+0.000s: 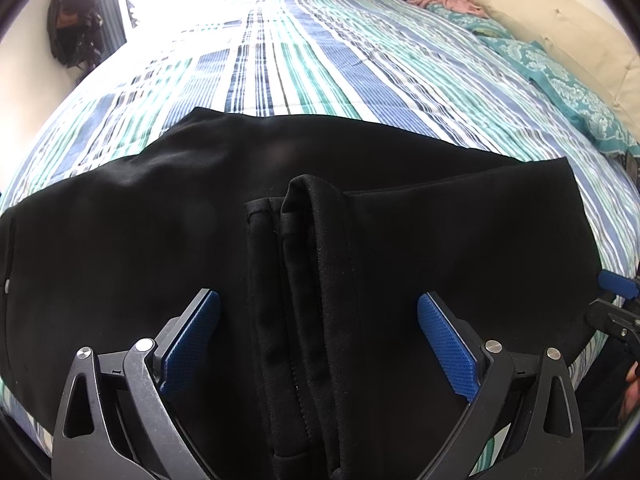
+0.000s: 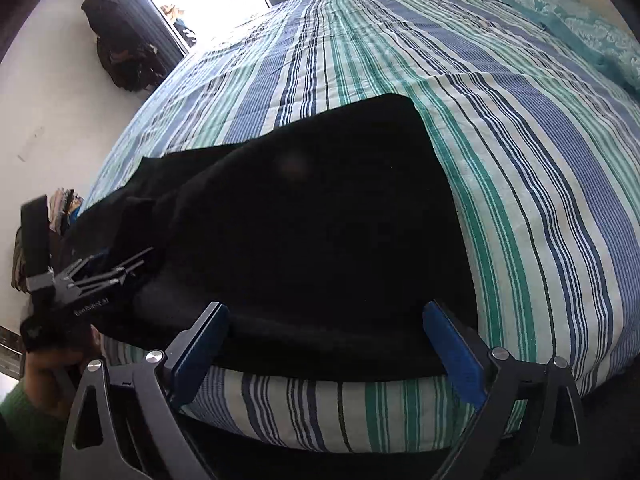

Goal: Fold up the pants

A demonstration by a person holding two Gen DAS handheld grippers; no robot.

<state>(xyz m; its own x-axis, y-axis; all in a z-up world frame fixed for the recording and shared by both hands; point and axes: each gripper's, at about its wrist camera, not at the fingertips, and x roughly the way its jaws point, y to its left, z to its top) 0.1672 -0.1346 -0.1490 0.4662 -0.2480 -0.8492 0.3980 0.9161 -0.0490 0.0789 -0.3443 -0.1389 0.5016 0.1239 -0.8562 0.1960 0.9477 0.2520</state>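
My left gripper [image 1: 318, 332] and right gripper [image 2: 326, 336] both hang open over the black pants [image 1: 160, 240] on the bed [image 1: 320, 60], mid-fold; next, I judge, grip an edge.

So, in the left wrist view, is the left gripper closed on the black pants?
No, the left gripper stands wide open over the black pants, pinching nothing.

Black pants [image 1: 168, 216] lie folded flat across the striped bedspread's [image 1: 304, 60] near edge
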